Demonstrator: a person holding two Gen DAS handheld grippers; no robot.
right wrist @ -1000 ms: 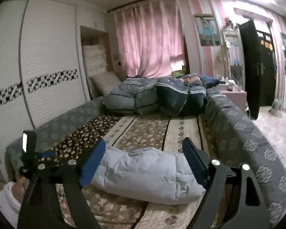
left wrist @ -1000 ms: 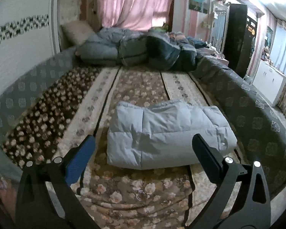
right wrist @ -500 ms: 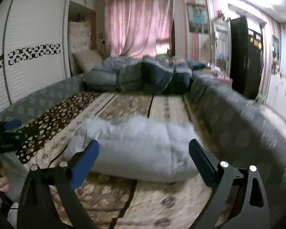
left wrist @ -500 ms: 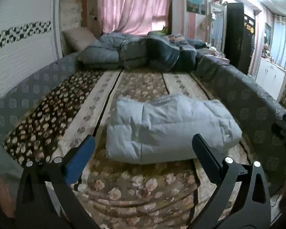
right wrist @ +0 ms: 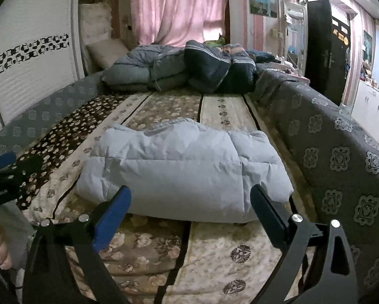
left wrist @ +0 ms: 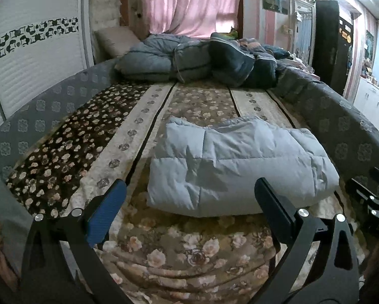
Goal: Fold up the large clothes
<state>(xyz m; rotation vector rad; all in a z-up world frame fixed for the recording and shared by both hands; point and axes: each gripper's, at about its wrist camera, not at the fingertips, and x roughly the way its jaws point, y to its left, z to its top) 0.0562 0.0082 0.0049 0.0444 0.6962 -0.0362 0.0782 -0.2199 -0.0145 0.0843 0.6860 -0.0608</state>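
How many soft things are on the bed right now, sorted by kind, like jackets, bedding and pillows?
Light blue puffer jacket, folded, near edge of the bed: 1
Heap of dark blue and grey quilts at the far end, too bunched to count singly: 1
Beige pillow leaning at the far left corner: 1
Total: 3

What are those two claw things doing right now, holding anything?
Left gripper: open, holding nothing, short of the folded light-blue puffy jacket.
Right gripper: open, holding nothing, near the jacket's front edge.
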